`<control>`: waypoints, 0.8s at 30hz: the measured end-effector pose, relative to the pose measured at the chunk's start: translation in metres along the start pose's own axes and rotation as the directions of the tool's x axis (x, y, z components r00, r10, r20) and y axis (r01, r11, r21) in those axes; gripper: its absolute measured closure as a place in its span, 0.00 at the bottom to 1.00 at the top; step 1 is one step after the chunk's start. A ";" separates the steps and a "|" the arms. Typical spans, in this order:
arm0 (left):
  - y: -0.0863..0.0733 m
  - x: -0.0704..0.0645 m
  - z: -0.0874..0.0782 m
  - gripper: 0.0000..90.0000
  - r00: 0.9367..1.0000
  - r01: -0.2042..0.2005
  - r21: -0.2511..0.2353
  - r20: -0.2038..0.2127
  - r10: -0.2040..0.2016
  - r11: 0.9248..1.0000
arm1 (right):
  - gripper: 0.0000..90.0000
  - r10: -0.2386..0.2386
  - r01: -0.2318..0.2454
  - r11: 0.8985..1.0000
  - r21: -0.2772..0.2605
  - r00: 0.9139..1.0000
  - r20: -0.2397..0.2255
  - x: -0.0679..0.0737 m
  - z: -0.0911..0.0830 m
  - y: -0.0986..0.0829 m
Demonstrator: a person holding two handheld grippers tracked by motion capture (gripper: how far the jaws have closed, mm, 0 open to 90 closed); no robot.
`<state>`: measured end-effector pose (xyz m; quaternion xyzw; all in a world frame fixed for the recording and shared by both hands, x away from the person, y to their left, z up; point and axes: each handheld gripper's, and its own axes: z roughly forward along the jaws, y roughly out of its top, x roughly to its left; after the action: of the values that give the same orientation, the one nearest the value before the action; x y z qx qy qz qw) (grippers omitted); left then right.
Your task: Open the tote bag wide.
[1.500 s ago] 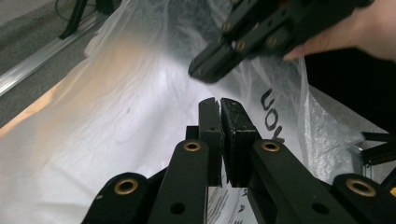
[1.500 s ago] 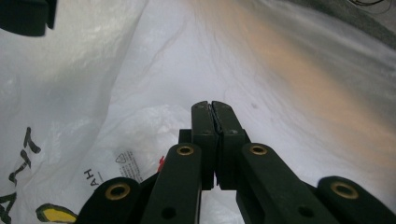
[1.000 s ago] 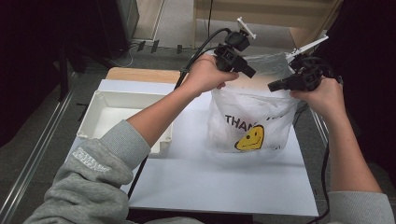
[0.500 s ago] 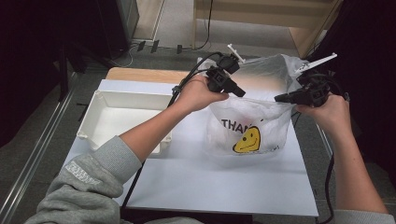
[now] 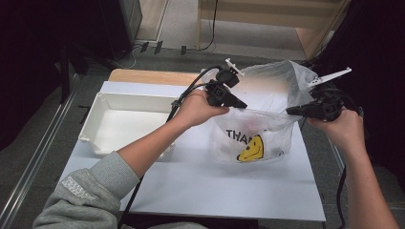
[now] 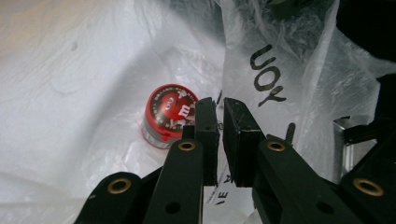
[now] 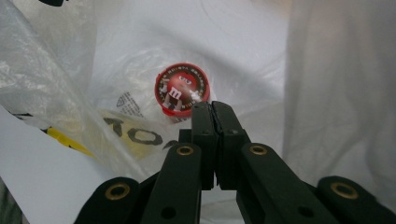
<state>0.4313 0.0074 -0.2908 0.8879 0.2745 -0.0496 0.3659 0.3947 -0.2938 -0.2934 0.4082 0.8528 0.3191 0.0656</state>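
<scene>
We hold the plastic bag (image 5: 260, 129) open near the counter's (image 5: 215, 191) far right corner, left gripper (image 5: 241, 103) and right gripper (image 5: 290, 111) jaws clamped on its rim; a red tin (image 7: 182, 88) lies inside.

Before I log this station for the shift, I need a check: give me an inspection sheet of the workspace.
Surface: white table, bare in front; a wooden board shows at its far edge.
Job's things: clear plastic bag with a yellow smiley, held open at its rim; a red tin lies inside on the bottom.
Clutter: white tray, empty, left of the bag.
Grippers: left gripper and right gripper each pinch the bag's rim, jaws shut on the film.
Cables: one black cable trails from the left gripper along the forearm; another hangs below the right hand.
Surroundings: grey floor, wooden furniture beyond, dark at both sides.
</scene>
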 end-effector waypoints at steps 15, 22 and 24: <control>-0.019 0.007 0.015 0.93 0.998 0.045 -0.023 0.034 -0.044 0.999 | 1.00 0.089 -0.090 0.994 -0.068 0.996 -0.015 -0.017 0.003 -0.033; -0.025 0.008 0.024 0.93 0.998 0.054 0.000 0.018 -0.054 0.999 | 1.00 0.093 -0.094 0.994 -0.053 0.996 -0.010 -0.018 0.010 -0.033; -0.028 0.009 0.027 0.93 0.998 0.062 0.006 0.014 -0.062 0.998 | 1.00 0.095 -0.096 0.994 -0.046 0.995 -0.010 -0.017 0.015 -0.036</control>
<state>0.4273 0.0093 -0.3308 0.8795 0.2992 -0.0678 0.3639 0.3883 -0.3161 -0.3291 0.4455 0.8249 0.3433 0.0563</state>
